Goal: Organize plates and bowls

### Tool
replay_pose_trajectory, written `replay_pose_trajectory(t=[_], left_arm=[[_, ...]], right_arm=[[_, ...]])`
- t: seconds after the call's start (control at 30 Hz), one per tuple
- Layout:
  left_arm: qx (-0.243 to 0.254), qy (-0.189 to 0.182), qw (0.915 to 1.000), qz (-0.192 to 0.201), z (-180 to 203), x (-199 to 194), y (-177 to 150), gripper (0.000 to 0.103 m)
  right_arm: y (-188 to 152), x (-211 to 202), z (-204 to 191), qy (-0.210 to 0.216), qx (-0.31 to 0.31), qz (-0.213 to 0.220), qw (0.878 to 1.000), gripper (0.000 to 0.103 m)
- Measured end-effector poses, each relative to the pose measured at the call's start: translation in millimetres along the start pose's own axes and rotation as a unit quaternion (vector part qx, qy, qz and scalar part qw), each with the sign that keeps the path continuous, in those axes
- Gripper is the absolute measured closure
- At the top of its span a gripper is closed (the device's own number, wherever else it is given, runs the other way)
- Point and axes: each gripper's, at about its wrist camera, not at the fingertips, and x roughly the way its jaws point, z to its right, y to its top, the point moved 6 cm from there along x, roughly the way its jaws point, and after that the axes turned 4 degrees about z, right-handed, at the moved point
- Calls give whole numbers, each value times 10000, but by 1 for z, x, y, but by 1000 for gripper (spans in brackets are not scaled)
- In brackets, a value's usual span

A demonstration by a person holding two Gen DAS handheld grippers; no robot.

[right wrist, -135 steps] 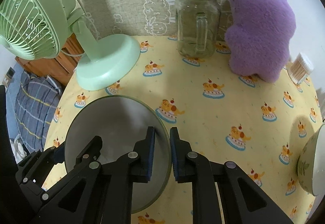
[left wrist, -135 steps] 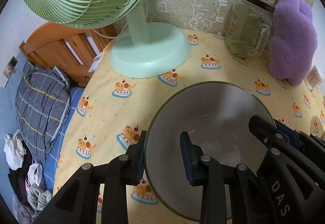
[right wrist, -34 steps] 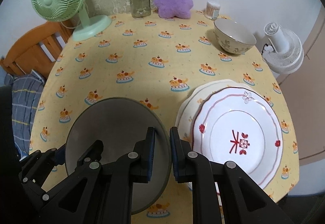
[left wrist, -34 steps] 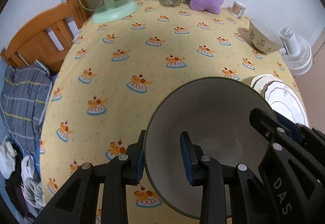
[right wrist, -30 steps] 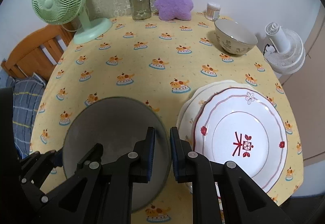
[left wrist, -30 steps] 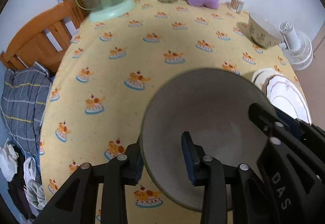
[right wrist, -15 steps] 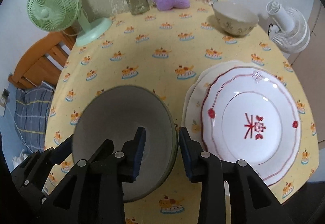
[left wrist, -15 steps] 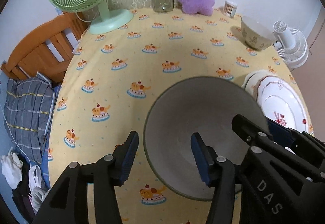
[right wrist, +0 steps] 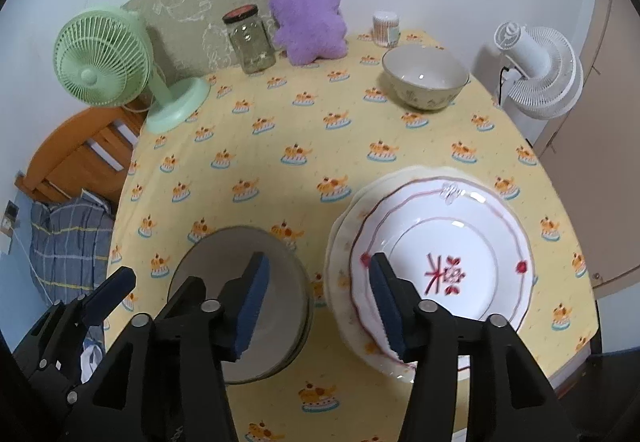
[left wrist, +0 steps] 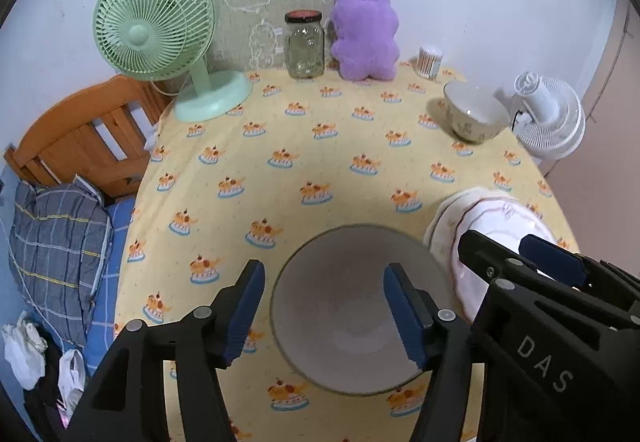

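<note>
1. Round table under yellow cloth printed with cake motifs, against a pale wall.
2. Left gripper: jaws spreading wider, blue pads astride the near-left rim of the grey bowl, neither pad pressing on it.
3. Right gripper: jaws likewise opening, left pad over the bowl's right rim, right pad over the plates' left edge, nothing pinched.
4. Grey bowl: upright on the cloth at the near edge, mouth facing up, round, so no long axis to tell; empty inside.
5. Just right of it, apart by a narrow strip of cloth: two stacked plates, lying flat, top one white with red border and a red mark in the middle, lower one cream with a scalloped edge.
6. Farther back on the right: patterned bowl, upright, mouth up, well apart from the grey bowl.
7. Along the far edge: green fan at left, jar with dark lid, purple plush, small cotton-swab tub.
8. Beyond the table: white fan at right, wooden bed frame and checked bedding at left.
</note>
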Motion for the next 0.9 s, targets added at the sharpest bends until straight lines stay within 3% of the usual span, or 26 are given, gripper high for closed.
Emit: replay_pose_trajectory(t=[0.47,0.7,0.9], left_arm=[[-347,395,9986,71,63,19,55,37],[-635,621,9960,89,105,53,85,37],[-604,943,9934,236,134,81,112,37]], right_arm=[[73,12,56,64,-754,11,9971,45],[116,37,92,171,-1097,63,9938,45],[150,66,121,93,-1198,107,9927,45]])
